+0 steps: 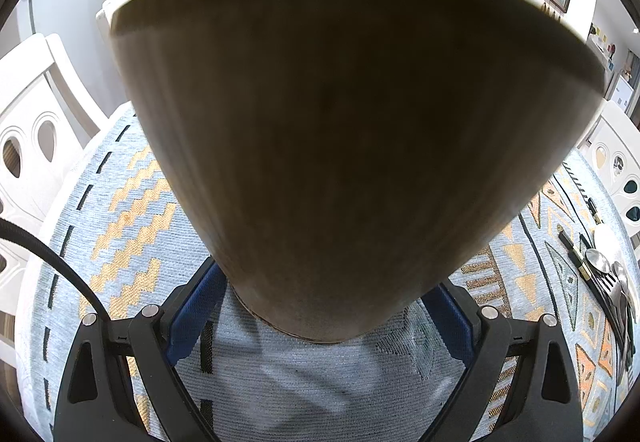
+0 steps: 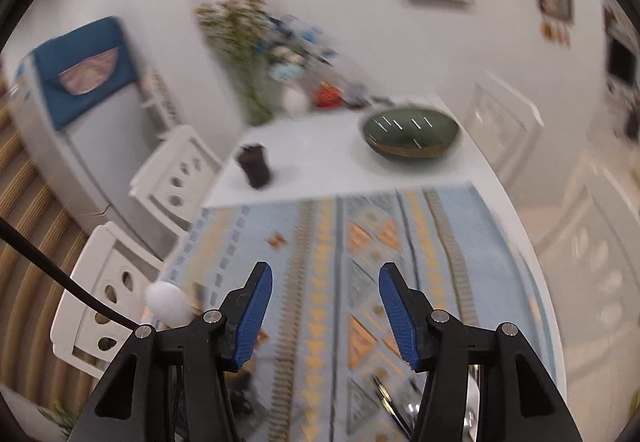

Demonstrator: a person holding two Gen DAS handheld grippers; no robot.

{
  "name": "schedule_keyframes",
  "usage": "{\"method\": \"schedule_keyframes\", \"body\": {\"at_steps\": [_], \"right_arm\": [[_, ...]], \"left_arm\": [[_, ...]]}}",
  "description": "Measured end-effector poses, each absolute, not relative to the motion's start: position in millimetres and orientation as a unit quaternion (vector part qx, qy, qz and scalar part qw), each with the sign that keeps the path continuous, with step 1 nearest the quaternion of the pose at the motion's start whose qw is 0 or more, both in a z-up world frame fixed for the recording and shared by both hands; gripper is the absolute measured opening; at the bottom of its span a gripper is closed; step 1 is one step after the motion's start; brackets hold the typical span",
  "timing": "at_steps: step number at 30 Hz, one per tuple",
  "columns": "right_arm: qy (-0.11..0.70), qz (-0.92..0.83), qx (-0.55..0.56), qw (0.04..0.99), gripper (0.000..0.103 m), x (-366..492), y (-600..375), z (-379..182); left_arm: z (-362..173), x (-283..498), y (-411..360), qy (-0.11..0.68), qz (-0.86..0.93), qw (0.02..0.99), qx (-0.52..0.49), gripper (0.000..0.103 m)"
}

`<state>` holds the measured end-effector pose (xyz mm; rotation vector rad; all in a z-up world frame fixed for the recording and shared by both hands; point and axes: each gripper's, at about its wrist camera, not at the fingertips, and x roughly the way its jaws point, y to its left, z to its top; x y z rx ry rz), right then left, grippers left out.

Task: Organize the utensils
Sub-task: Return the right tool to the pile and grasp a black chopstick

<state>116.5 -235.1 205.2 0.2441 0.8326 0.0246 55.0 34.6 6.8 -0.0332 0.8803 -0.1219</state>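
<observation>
The left tongs (image 1: 320,322) are clamped on the narrow base of a large tan bowl (image 1: 340,122), whose flared wall fills most of the left wrist view; the blue pads (image 1: 192,318) press against it on both sides, above the patterned tablecloth (image 1: 132,202). Far to the right of these tongs, a cluster of utensils (image 1: 608,278), spoons and dark-handled pieces, lies on the cloth near the table edge. The right tongs (image 2: 326,310) stand apart with nothing between the pads, over the same cloth; the right wrist view is blurred. Ahead of them, on the bare white table (image 2: 320,162), sit a dark green bowl (image 2: 410,134) to the right and a small dark cup (image 2: 254,166) to the left.
</observation>
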Motion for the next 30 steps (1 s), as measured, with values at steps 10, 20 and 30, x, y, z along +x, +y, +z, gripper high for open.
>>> {"method": "schedule_keyframes", "body": {"at_steps": [10,20,30], "right_arm": [[0.487,-0.065,0.248,0.835,0.054,100,-318,136],[0.594,-0.154,0.260,0.746,0.054,69,-374,46],[0.572,-0.205,0.318,0.728,0.024,78,-417,11]], "left_arm": [[8,55,34,0.427,-0.060,0.902,-0.018,0.096],[8,55,33,0.428,-0.060,0.902,-0.019,0.097],[8,55,33,0.428,-0.061,0.902,-0.020,0.097]]}}
